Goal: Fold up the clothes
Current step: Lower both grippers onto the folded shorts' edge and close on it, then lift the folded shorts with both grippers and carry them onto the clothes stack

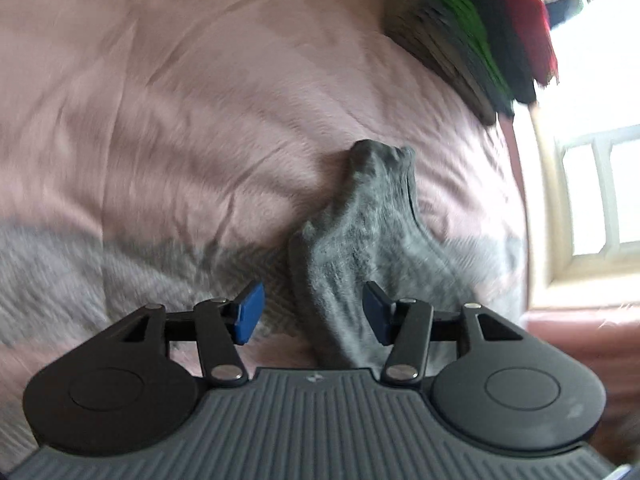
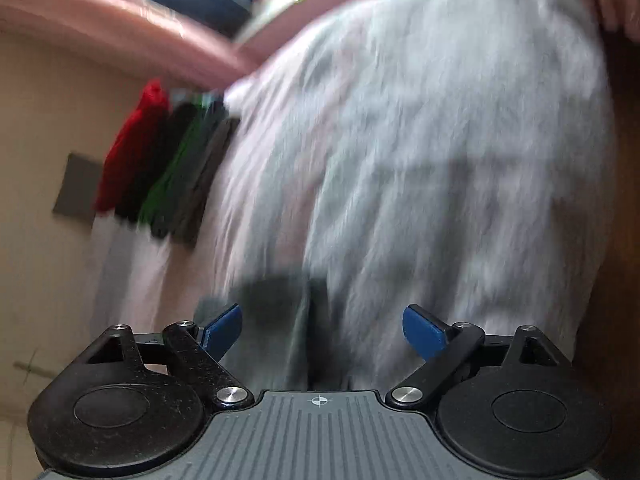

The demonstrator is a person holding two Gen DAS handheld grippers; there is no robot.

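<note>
Grey garment lies rumpled on the pink bedspread between the spread pads of the left gripper, right gripper likewise parted; a shallow pinch could slip

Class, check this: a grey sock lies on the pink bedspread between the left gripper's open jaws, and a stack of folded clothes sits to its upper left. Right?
Not quite. The left wrist view shows the stack of folded clothes at the upper right of the grey sock, not the upper left.
</note>
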